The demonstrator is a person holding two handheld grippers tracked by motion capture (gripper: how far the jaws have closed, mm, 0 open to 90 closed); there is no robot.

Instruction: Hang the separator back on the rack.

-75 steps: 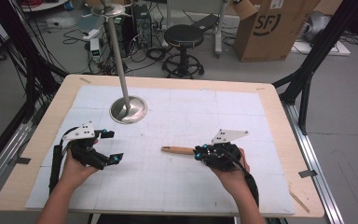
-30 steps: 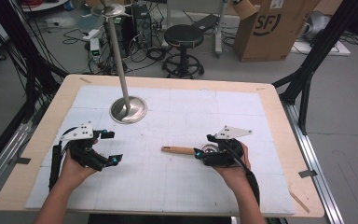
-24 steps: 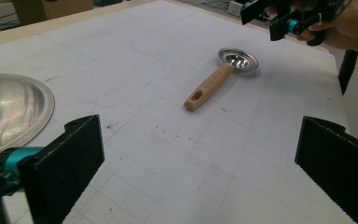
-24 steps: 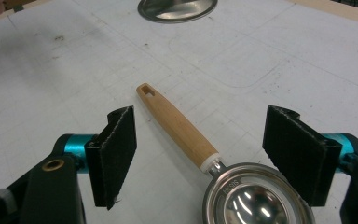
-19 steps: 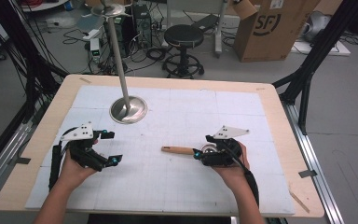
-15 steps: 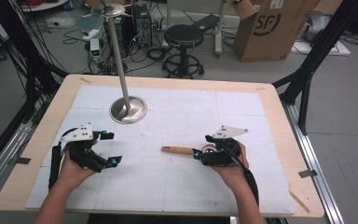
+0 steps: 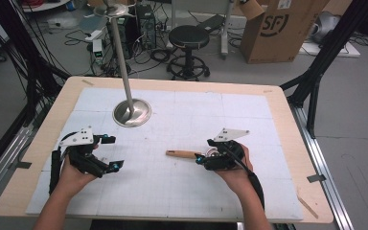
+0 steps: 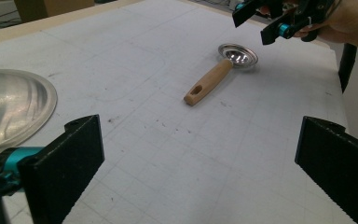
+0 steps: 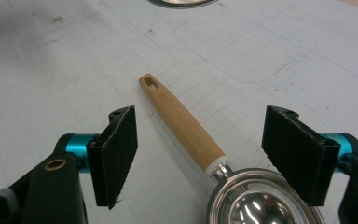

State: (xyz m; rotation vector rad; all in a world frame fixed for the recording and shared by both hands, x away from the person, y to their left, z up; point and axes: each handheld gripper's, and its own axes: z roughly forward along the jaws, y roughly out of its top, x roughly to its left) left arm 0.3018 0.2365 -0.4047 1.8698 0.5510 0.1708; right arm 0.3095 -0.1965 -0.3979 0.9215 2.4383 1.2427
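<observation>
- High view: compared with the frame from some seconds before, the right gripper (image 7: 210, 154) has drawn a little back toward the table's right side, so more of the wooden handle is uncovered; the left gripper (image 7: 109, 152) and the steel stand base (image 7: 132, 113) have not changed place.
- High view: the strainer (image 7: 184, 154) lies flat on the white mat (image 7: 182, 191), near the middle of the table, and its handle points to the left gripper.
- Left gripper view: its own jaws stand wide apart with only mat between them, so it holds nothing. Farther off, the strainer (image 8: 221, 70) shows a pale wooden handle with a slot near the end and a shiny round metal bowl, which lies just under the right gripper (image 8: 263, 23).
- Right gripper view: the jaws are wide open, one at each side of the strainer (image 9: 186, 123); the pads do not touch it. A white collar joins the handle to the steel bowl.
</observation>
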